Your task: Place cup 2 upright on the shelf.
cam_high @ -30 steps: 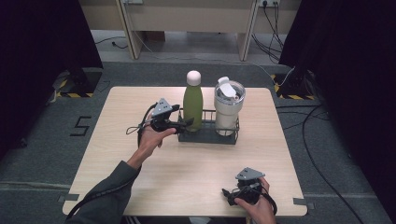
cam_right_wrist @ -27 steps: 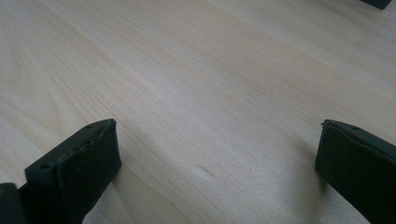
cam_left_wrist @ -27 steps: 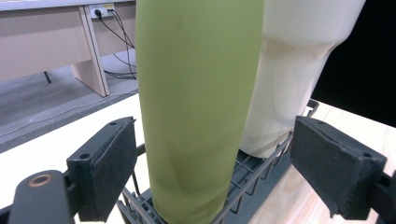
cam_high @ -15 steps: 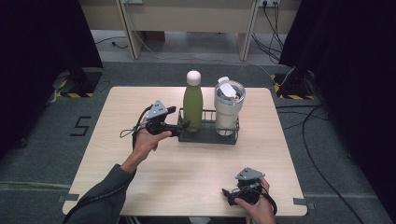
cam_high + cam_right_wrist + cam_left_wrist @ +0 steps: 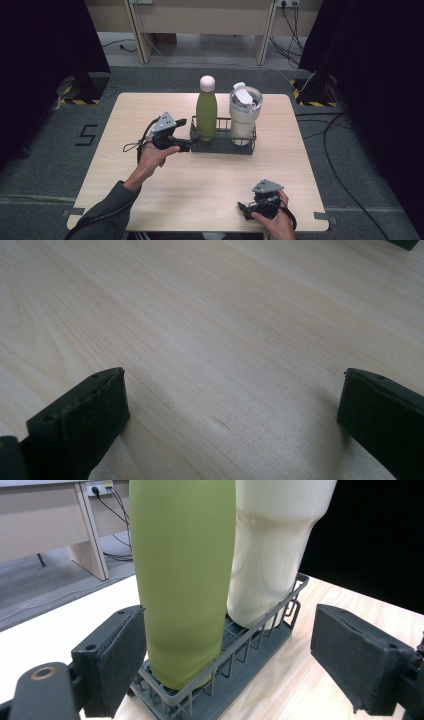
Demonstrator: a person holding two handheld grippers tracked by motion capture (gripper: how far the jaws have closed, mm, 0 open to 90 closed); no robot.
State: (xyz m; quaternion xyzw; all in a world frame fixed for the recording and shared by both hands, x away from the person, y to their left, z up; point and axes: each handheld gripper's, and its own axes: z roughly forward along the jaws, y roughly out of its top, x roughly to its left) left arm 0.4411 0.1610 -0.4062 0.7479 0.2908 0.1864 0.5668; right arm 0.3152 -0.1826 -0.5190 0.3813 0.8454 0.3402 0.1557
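Here the left gripper's (image 5: 181,145) spread jaws flank the green bottle (image 5: 182,580), untouched, in its rack (image 5: 240,667).

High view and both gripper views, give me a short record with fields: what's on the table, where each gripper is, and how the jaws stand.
table: light wood table
rack: dark wire rack, past the table's middle
green bottle: green bottle upright in the rack's left end, pale cap
tumbler: white tumbler upright in the rack's right end, clear lid
left gripper: left gripper at the rack's left end, jaws open, nothing gripped
right gripper: right gripper near the table's front edge, jaws open over bare wood
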